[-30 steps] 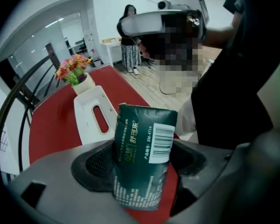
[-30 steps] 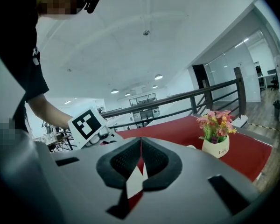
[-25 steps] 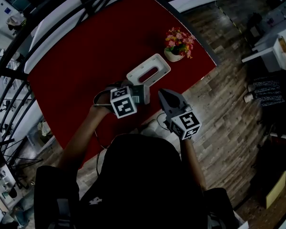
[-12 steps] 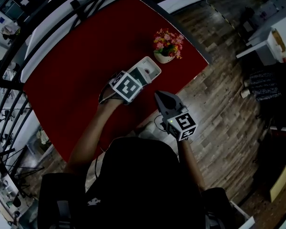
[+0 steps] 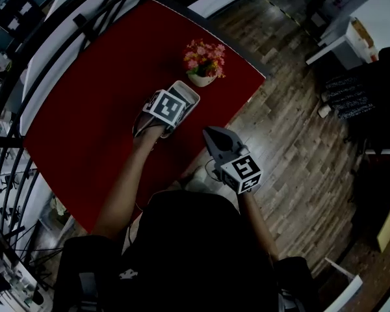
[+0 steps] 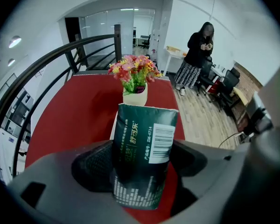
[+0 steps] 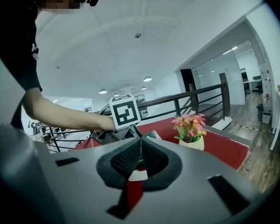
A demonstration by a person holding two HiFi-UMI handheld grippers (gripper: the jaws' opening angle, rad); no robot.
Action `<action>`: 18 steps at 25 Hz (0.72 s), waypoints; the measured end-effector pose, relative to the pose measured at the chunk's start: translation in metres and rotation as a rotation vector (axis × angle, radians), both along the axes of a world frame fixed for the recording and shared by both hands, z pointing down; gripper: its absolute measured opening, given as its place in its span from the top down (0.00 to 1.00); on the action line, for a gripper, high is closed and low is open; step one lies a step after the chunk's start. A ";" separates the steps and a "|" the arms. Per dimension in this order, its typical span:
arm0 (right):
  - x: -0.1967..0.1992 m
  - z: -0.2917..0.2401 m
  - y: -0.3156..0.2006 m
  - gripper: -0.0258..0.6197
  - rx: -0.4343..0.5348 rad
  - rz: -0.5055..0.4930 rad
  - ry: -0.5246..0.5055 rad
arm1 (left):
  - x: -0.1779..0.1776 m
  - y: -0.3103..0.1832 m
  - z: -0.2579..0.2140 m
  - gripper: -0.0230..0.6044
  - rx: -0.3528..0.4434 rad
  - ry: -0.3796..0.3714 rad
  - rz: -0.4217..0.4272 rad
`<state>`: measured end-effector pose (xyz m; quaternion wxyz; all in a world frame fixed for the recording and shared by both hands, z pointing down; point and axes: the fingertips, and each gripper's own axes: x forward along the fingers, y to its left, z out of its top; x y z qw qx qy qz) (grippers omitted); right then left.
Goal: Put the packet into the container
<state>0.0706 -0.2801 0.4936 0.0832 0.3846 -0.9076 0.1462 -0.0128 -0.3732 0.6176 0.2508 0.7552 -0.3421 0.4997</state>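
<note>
Head view – surroundings: a flower pot stands just beyond the white container; the left gripper hangs over the container and hides most of it.
Head view – right gripper: at the table's near edge, right of the container.
Head view – surface: red table, wood floor to the right.
Left gripper view – grip: jaws wide, clamped on the dark green packet – upright, above the container.
Left gripper view – room: black railing left; a person far right.
Right gripper view – jaws: pressed together, nothing between.
</note>
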 end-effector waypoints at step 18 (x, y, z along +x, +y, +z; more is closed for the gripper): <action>0.034 0.004 0.004 0.93 -0.017 0.075 0.028 | 0.014 -0.021 0.049 0.37 -0.062 -0.050 -0.019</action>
